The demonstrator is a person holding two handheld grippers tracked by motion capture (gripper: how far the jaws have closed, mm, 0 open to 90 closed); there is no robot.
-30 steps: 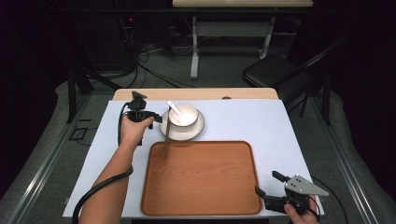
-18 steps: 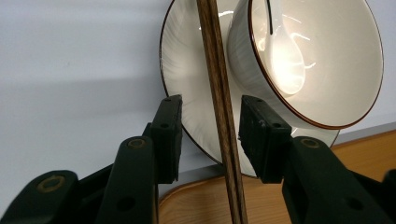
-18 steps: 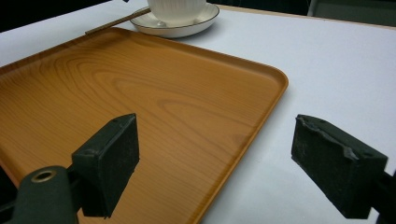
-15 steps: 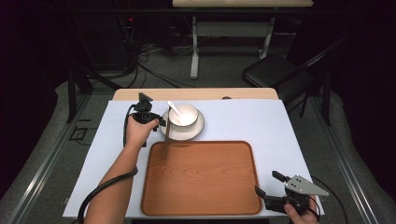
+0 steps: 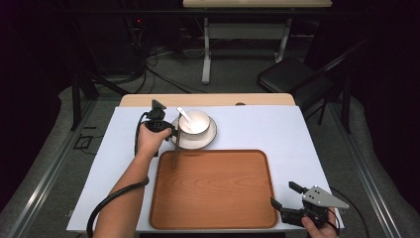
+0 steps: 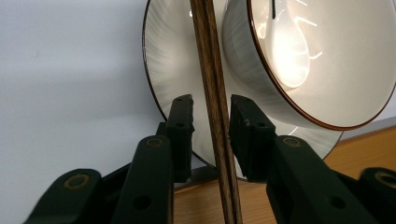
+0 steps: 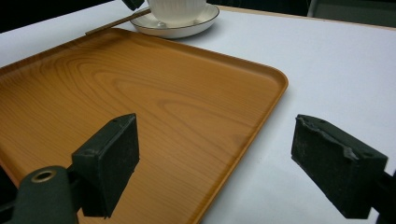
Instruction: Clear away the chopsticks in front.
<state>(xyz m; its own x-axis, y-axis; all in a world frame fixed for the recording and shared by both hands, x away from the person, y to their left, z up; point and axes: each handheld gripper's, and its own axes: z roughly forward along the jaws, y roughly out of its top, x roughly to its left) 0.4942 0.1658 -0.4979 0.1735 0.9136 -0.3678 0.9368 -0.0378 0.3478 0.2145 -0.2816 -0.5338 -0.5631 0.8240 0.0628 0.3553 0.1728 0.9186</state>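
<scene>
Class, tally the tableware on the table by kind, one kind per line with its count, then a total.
Tray: 1
Saucer: 1
Bowl: 1
Spoon: 1
Chopsticks: 2
Total: 6

The left forearm reaches up the table, its hand clasping the left gripper [image 5: 171, 133], whose jaws have just been closing and stand a narrow gap apart. The right hand [image 5: 317, 229] holds the right gripper [image 5: 285, 197], its jaws spread wide.

Two black hand-held grippers: left gripper [image 5: 171, 133] with black cable [image 5: 111, 203]; right gripper [image 5: 287, 199] topped by a grey triangular plate [image 5: 322, 197]. Bare forearms.
</scene>
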